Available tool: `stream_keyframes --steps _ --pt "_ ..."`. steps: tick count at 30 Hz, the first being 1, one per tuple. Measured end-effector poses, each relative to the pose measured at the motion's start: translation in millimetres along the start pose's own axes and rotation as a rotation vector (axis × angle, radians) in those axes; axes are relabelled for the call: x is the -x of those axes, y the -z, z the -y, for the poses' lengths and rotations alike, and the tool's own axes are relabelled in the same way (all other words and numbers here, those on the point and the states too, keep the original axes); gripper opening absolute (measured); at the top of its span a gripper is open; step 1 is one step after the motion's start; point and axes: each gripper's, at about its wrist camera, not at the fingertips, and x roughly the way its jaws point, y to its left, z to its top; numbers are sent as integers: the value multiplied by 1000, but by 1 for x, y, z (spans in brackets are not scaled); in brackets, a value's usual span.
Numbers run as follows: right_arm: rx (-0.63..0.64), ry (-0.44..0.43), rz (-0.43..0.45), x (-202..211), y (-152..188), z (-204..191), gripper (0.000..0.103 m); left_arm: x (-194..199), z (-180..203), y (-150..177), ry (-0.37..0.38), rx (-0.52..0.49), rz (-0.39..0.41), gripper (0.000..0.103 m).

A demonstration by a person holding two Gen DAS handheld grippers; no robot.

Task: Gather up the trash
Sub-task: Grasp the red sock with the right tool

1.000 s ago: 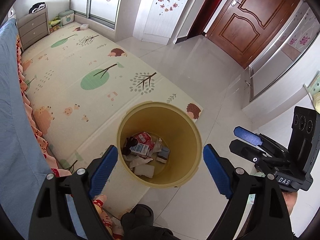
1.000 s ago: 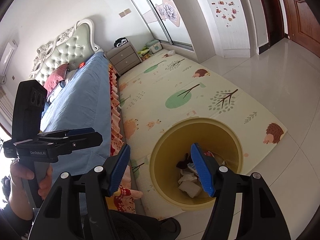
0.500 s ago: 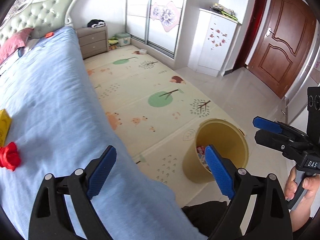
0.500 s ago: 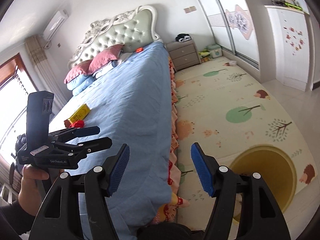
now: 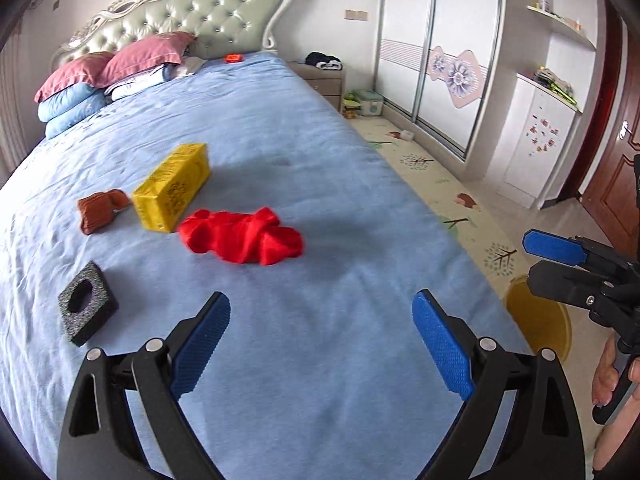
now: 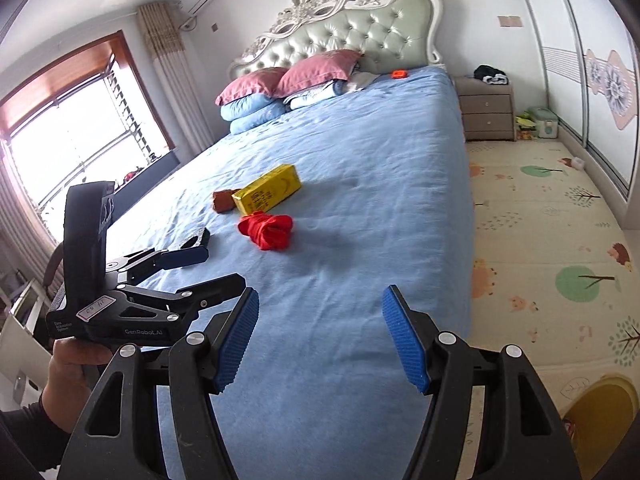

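Both tools, left [image 5: 322,344] and right [image 6: 320,338], spread empty, red cloth [image 5: 242,236] ahead on bed [image 5: 340,184], seemingly beyond reach.

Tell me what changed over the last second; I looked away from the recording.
Both grippers swung up from over the yellow bin to face the bed. The left gripper and right gripper stayed open and empty. Nothing was grasped; the red cloth, yellow box and foam block lie untouched.

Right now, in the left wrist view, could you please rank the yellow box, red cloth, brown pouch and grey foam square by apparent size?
1-2. red cloth and yellow box: alike, unsure
3. grey foam square, though nearer the camera
4. brown pouch
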Motion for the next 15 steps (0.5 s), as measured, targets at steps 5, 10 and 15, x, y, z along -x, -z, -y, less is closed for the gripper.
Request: stream_keyframes --steps 5,10,15 --pt "54 -40 -49 -46 -11 -35 63 6 -63 12 -64 98 -4 93" --pt "117 -44 -106 -91 -23 -58 63 11 -121 21 -140 198 7 93" --pt "171 -34 -155 -133 -37 -74 63 8 -170 34 -159 322 13 93"
